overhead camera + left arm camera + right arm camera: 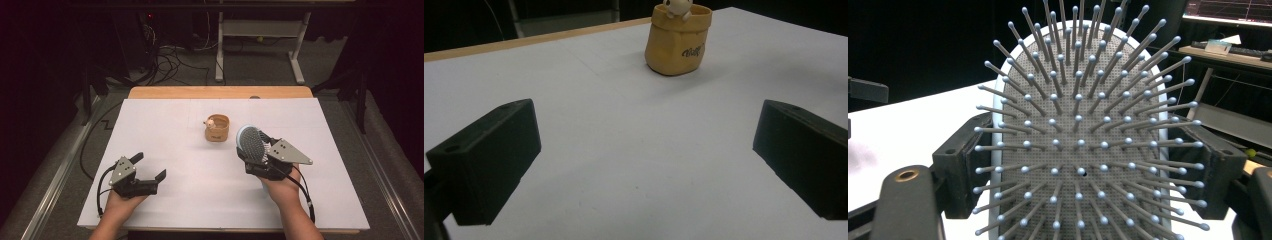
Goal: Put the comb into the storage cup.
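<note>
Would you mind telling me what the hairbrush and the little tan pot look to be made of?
Hairbrush: probably plastic, with a pale blue rim, dotted grey pad and ball-tipped pins. Tan pot: perhaps matte ceramic or resin, moulded like a creased sack.

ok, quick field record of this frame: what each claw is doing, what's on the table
left claw: open, empty, low over the white table
right claw: closed on the hairbrush, jaws on either side of its head
hairbrush: light blue, bristles facing the right gripper view's camera, lifted off the table
pot: tan, sack-shaped, small figure at its rim, upright mid-table, untouched
spacing: pot stands apart from both claws
</note>
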Tool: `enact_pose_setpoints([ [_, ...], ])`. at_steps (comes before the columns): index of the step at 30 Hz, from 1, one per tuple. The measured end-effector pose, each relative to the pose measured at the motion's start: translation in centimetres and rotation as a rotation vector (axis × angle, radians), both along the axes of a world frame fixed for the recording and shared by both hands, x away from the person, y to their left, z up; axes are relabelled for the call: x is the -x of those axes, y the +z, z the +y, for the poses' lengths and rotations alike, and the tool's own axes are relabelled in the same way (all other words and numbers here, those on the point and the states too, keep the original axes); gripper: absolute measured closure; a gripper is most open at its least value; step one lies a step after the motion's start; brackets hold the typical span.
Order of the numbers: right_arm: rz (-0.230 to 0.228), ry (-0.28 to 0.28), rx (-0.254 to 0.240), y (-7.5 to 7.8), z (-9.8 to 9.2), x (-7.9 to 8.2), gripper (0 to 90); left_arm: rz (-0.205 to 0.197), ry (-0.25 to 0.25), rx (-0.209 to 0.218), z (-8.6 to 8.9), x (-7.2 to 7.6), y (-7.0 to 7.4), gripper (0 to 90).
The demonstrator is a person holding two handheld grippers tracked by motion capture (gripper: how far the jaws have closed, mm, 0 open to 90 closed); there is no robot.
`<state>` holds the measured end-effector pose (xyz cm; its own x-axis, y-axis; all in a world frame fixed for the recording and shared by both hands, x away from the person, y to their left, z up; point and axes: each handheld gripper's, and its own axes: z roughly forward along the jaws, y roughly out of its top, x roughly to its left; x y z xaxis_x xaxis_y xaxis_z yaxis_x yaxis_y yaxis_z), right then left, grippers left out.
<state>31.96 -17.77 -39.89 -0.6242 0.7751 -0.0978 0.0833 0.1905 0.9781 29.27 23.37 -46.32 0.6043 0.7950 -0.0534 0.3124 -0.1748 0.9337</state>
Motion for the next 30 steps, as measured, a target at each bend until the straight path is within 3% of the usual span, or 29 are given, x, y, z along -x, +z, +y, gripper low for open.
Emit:
enact_pose_setpoints([
  [4,-0.002,0.001,-0.007,0.0,0.0,0.0,20.7,0.002,0.005,0.001,0.0,0.0,0.1,0.0],
  [8,0.001,0.0,-0.008,0.0,0.0,0.1,20.6,-0.004,-0.004,0.03,0.0,-0.1,0.4,0.0],
  [12,0.006,0.003,-0.011,0.0,0.2,0.1,20.6,-0.014,0.011,0.023,-0.2,-0.6,1.2,0.0],
  [17,0.0,0.002,-0.01,0.1,0.2,0.1,20.6,-0.022,-0.012,0.018,-0.9,-0.9,2.3,0.0],
  [23,-0.005,-0.007,-0.016,0.2,0.1,0.1,20.6,-0.053,-0.041,-0.01,-2.4,-1.5,4.1,0.0],
  [30,-0.008,-0.011,-0.01,0.3,0.1,0.1,20.6,-0.058,-0.071,-0.015,-4.4,-2.4,4.7,0.0],
])
